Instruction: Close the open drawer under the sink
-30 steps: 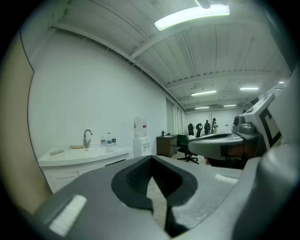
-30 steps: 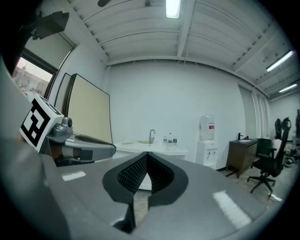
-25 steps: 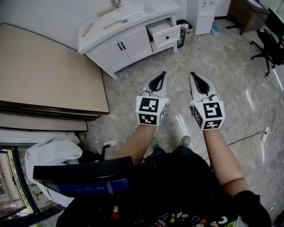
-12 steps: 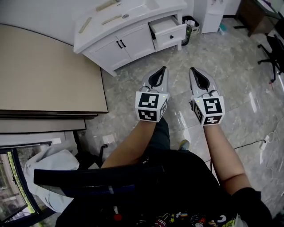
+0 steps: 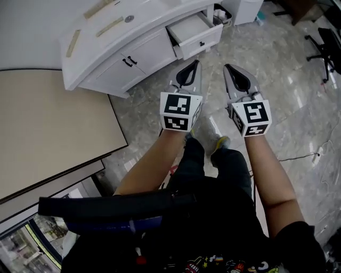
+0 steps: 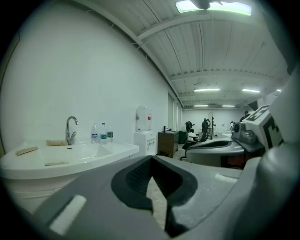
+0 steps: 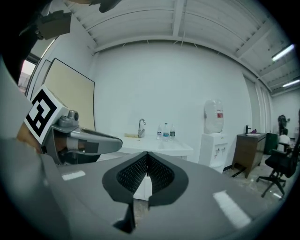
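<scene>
The white vanity (image 5: 106, 58) with the sink stands at the top of the head view. Its drawer (image 5: 193, 32) on the right side is pulled out, and its inside is white and bare. My left gripper (image 5: 196, 63) and right gripper (image 5: 226, 66) are side by side over the floor, pointing at the drawer and a short way from it. Both are shut with nothing between the jaws. The left gripper view shows the left gripper (image 6: 151, 157) shut, with the basin (image 6: 70, 157) and faucet (image 6: 70, 129) beyond. In the right gripper view, the right gripper (image 7: 146, 153) is aimed at the vanity (image 7: 161, 146).
A large beige panel (image 5: 48, 133) lies at the left. A water dispenser (image 7: 213, 140), a waste bin (image 5: 221, 13) and a brown cabinet (image 7: 248, 152) stand right of the vanity. An office chair (image 5: 326, 42) and a floor cable (image 5: 298, 157) are at the right. Bottles (image 7: 166, 132) stand on the counter.
The vanity and open drawer have come nearer and shifted left in the head view as the person stepped forward. Both grippers stay shut and side by side.
</scene>
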Motion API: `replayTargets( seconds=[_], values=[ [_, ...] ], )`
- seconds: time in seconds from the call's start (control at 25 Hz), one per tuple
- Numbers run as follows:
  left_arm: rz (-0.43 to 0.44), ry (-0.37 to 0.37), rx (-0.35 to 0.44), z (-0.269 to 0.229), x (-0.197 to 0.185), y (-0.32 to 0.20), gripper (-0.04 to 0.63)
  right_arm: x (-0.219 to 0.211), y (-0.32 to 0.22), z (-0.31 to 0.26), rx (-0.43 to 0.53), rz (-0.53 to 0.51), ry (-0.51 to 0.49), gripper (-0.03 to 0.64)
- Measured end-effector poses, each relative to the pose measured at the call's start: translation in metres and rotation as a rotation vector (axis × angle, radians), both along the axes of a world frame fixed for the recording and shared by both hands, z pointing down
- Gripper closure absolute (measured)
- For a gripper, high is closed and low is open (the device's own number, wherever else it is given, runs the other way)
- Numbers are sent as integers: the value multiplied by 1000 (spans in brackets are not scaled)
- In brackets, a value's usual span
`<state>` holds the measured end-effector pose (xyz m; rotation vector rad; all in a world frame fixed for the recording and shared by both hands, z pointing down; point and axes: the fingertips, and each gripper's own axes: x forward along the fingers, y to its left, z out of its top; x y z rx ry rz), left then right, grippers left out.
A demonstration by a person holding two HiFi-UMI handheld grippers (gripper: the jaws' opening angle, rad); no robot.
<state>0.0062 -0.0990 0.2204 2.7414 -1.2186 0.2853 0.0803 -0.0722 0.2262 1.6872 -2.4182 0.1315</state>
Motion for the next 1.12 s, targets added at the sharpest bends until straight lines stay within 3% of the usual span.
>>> replayTargets(
  seconds=[0.16, 0.32, 0.44, 0.72, 0.96, 1.08, 1.12],
  values=[
    [-33, -19, 9, 28, 8, -52, 589, 9, -60, 34, -25, -16, -18, 587],
    [-89, -34, 26, 70, 16, -91, 589, 18, -109, 105, -84, -71, -23, 530],
    [-125, -15, 56, 120, 23, -128, 589, 23, -155, 169, -80, -112, 1, 518],
    [-177, 8, 42, 262, 36, -184, 589, 27, -240, 323, -89, -129, -25, 467],
    [-211, 20, 56, 335, 22, -206, 529, 22, -287, 399, -54, -110, -26, 439],
    [-211, 31, 55, 349, 19, -210, 517, 23, -299, 410, -43, -74, -23, 448],
    [-210, 34, 52, 352, 19, -210, 515, 24, -300, 413, -44, -59, -17, 512]
  ],
)
